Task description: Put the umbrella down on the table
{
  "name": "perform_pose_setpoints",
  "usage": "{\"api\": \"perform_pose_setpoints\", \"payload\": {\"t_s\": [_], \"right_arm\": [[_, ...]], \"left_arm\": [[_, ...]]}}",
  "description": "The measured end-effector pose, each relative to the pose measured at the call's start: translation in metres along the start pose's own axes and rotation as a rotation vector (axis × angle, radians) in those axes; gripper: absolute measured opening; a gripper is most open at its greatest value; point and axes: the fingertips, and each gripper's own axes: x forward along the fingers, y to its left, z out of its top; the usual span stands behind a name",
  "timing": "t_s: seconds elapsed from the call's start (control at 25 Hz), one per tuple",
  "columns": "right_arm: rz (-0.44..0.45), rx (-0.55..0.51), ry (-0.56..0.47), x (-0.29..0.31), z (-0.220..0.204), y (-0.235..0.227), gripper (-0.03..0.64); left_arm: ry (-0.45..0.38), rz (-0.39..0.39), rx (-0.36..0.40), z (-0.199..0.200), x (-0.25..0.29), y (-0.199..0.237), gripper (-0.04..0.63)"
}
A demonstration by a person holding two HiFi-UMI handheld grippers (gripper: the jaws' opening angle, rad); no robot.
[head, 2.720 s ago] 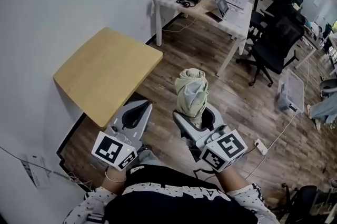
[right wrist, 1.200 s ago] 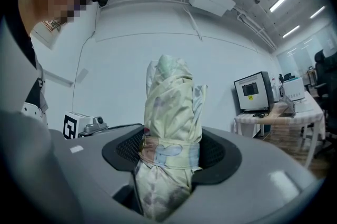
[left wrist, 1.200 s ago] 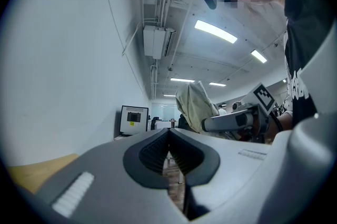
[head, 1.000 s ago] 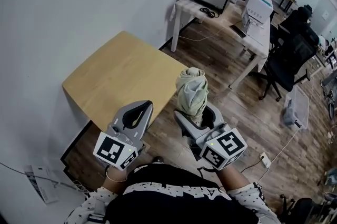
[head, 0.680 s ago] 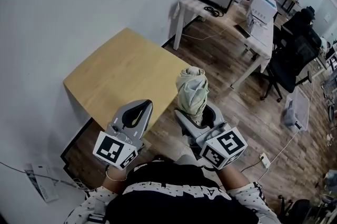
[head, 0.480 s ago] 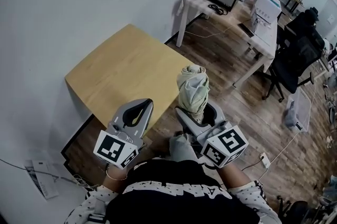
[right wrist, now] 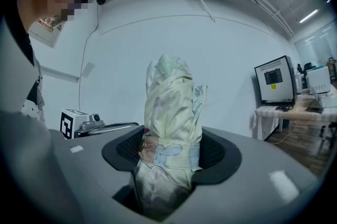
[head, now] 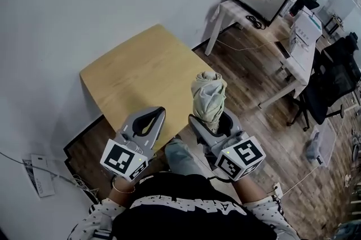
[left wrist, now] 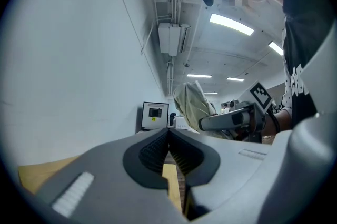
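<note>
Cream fabric, crumpled and strapped into a folded umbrella (head: 208, 95), stands upright at frame centre, clamped between the wide-set jaws of the right gripper (head: 212, 122). At lower left, the left gripper (head: 148, 119) has its jaws together on nothing. A smooth light-wood table (head: 130, 78) lies just above both, against a white wall (head: 84, 2).

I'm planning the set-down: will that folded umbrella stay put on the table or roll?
Probably soft outside: the umbrella shows cloth bunched in loose folds. Its rounded bundle may roll slightly on the flat table.

Folded umbrella (right wrist: 171, 123) between right tongs (right wrist: 171, 157)
</note>
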Motion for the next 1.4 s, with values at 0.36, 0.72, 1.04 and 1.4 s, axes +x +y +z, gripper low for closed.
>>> {"api": "perform_pose_setpoints", "payload": {"t_s": [0.36,0.72,1.04,1.4], "right_arm": [[0.072,0.003,0.035,0.046,-0.007,-0.020,0.296],[0.116,0.009,0.070,0.091,-0.007,-0.046,0.296],[0.170,0.001,0.097,0.108,-0.010,-0.058,0.296],[0.205,0.004,0.151,0.161,-0.020,-0.070,0.296]], "left_arm": [[0.029,0.085,0.002,-0.013,0.012,0.035,-0.006],[0.037,0.139,-0.006,-0.018,0.037,0.072,-0.006],[0.043,0.210,-0.001,-0.020,0.043,0.083,-0.007],[0.062,0.282,-0.034,-0.029,0.048,0.131,-0.006]]}}
